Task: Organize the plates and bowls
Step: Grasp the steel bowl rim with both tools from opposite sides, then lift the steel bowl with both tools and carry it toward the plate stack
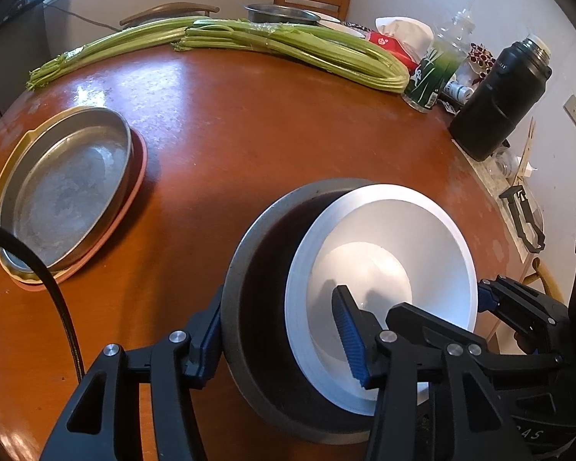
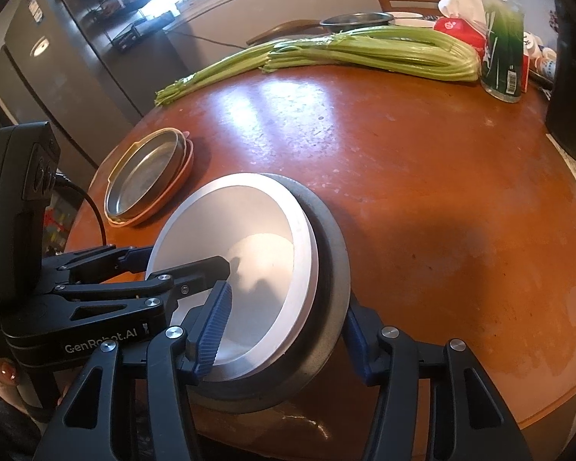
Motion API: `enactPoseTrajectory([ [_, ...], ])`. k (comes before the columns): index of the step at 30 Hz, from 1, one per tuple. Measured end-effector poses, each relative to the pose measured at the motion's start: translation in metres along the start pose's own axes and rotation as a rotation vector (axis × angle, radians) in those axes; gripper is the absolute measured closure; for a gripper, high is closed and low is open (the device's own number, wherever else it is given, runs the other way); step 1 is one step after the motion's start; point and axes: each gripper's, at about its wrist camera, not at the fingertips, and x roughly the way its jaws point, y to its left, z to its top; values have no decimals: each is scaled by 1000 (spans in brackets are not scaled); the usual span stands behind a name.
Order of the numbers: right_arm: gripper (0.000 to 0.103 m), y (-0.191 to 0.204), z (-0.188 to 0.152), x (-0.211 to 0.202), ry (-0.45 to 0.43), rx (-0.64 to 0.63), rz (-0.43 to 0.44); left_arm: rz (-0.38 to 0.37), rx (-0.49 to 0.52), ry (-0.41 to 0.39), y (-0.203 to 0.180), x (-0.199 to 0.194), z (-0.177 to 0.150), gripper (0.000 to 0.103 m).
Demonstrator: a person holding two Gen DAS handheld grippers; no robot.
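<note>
- so we've got the white bowl (image 1: 384,269) sitting tilted inside the dark grey bowl (image 1: 257,307), right at the near edge of the tabletop (image 1: 249,134). nesting looks basically done, it just isn't seated flat yet.
- left claw (image 1: 280,342) straddles both bowls' rims, one finger outside the grey wall, one inside the white bowl. looks like it's clamped across them, jaws spread wide by the walls.
- right claw (image 2: 284,330) does the same from the other side: one pad in the white bowl, one against the grey bowl's outside. gripping too, we'd say.
- plates look sorted already: the metal pan (image 1: 65,188) sits on a yellowish tray and a pink plate (image 1: 134,176) near the left edge.
- still left, we reckon: another metal bowl (image 1: 280,13) and white dishes at the far edge, behind the celery (image 1: 288,46).
</note>
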Motion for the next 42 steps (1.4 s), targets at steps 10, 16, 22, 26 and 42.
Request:
enactPoseTrajectory([
  [10,45,8,6,-1,-12,-24,5,3,-16,-17,6,-9,2,51],
  [16,45,16,13,-4,-28,-51,14,13,-26,-42,12,-19,6,51],
  [22,45,27,21,-6,-37,-80,23,21,-41,-61,19,-28,7,51],
  [26,45,33,26,-5,-40,-97,29,29,-49,-72,24,-33,8,51],
  [42,45,50,36,-1,-43,-144,35,39,-72,-97,36,-45,8,51],
])
